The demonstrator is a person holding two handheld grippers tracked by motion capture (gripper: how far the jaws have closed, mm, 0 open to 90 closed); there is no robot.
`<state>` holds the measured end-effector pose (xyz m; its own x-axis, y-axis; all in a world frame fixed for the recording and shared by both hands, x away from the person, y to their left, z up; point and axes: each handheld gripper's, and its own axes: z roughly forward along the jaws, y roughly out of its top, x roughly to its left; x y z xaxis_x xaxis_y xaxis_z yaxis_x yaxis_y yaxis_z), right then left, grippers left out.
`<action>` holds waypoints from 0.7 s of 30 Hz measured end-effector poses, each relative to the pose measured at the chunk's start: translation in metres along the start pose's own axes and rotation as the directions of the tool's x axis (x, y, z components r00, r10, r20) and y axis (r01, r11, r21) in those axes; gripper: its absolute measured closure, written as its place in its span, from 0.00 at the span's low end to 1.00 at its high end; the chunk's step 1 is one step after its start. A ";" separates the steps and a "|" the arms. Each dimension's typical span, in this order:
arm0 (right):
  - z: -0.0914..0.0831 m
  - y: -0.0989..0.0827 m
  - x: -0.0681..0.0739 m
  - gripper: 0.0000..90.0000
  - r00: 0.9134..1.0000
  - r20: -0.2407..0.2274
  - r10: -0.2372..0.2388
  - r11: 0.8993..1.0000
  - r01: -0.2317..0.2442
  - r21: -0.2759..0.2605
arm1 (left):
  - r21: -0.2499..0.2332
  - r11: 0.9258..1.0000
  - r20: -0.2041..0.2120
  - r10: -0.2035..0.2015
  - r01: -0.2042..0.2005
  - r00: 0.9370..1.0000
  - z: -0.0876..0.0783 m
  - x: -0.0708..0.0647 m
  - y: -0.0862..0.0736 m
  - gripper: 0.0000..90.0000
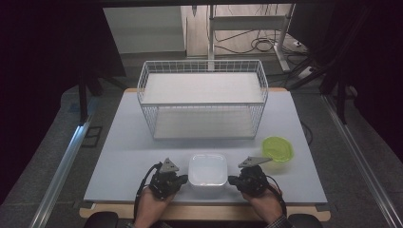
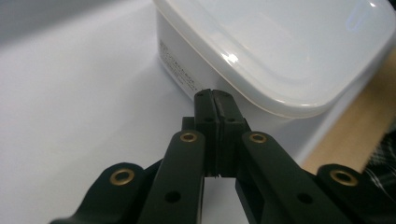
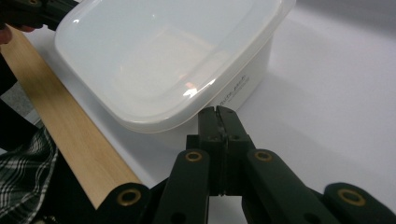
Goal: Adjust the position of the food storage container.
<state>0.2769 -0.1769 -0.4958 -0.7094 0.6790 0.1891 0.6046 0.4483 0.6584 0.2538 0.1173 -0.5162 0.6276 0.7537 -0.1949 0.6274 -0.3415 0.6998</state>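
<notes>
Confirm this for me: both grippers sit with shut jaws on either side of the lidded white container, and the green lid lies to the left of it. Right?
One detail is off. The green lid lies to the right of the white container, not the left, as the high view shows. The rest holds: the left gripper and right gripper flank the container with jaws shut.

Glossy white plastic container [image 1: 207, 171], matt table [image 1: 142, 152], wire basket [image 1: 202, 97].

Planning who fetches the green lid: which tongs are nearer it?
Right. The right tongs sit just below-left of the green lid; the left tongs are beyond the white container.
</notes>
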 end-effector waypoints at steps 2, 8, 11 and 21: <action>0.001 0.001 0.000 1.00 1.000 -0.001 0.001 1.000 -0.001 0.000 | -0.006 1.000 0.005 -0.009 0.009 1.000 0.001 0.004 0.001 1.00; -0.012 0.010 -0.015 0.95 1.000 0.013 -0.024 0.999 0.025 -0.043 | -0.021 1.000 -0.012 0.011 -0.011 1.000 -0.012 0.025 0.007 0.86; -0.019 0.016 -0.022 0.83 0.997 0.049 -0.067 0.995 0.071 -0.072 | -0.043 0.998 -0.030 0.046 -0.047 0.999 -0.019 0.031 0.011 0.70; -0.022 0.007 -0.027 0.28 0.995 0.037 -0.094 0.985 0.099 -0.140 | -0.049 0.994 -0.037 0.097 -0.098 0.995 -0.026 0.038 -0.008 0.17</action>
<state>0.2922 -0.2045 -0.4803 -0.7496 0.6544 0.0993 0.4747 0.4270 0.7697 0.2605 0.1630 -0.5114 0.6679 0.7375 -0.1006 0.5394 -0.3864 0.7481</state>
